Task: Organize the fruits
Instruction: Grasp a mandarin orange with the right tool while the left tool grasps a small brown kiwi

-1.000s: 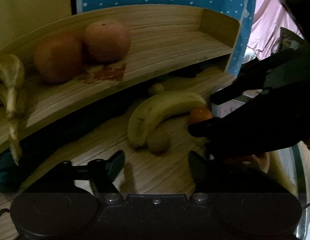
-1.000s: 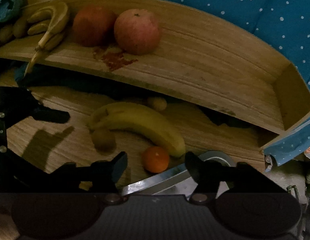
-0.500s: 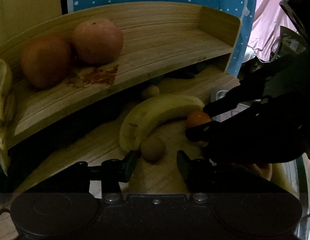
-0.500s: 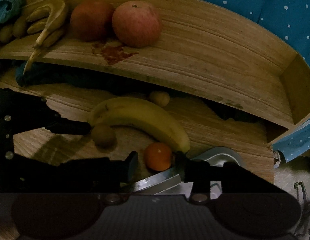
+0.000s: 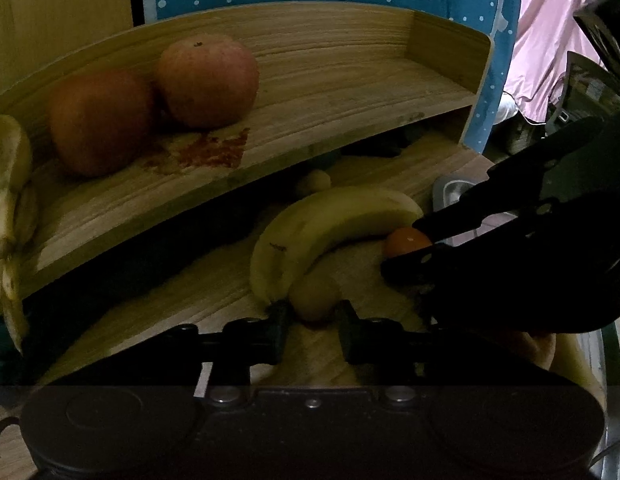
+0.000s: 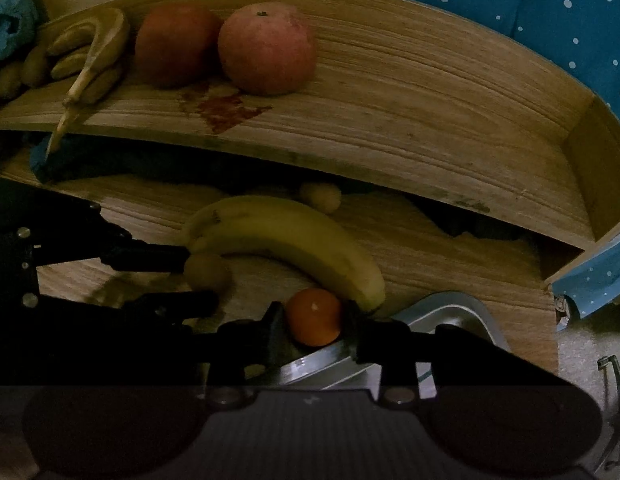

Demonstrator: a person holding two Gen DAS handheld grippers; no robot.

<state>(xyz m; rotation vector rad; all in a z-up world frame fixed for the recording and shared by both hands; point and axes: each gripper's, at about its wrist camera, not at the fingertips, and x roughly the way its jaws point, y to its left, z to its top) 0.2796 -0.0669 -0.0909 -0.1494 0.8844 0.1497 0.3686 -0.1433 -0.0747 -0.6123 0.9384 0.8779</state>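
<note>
On the dim wooden bench (image 6: 450, 248), under the shelf (image 6: 390, 92), my right claw (image 6: 313, 322) is closing on the small orange (image 6: 314, 316). My left claw (image 5: 312, 312) brackets the kiwi (image 5: 314, 296); grip uncertain. The banana (image 6: 293, 236) lies crosswise just beyond both.

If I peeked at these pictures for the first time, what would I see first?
Probably the big yellow banana lying on the wooden tabletop, with two round reddish apples up on the shelf behind it. Right in front, the right tool closes around a small orange, while the left tool closes around a brown kiwi.
</note>
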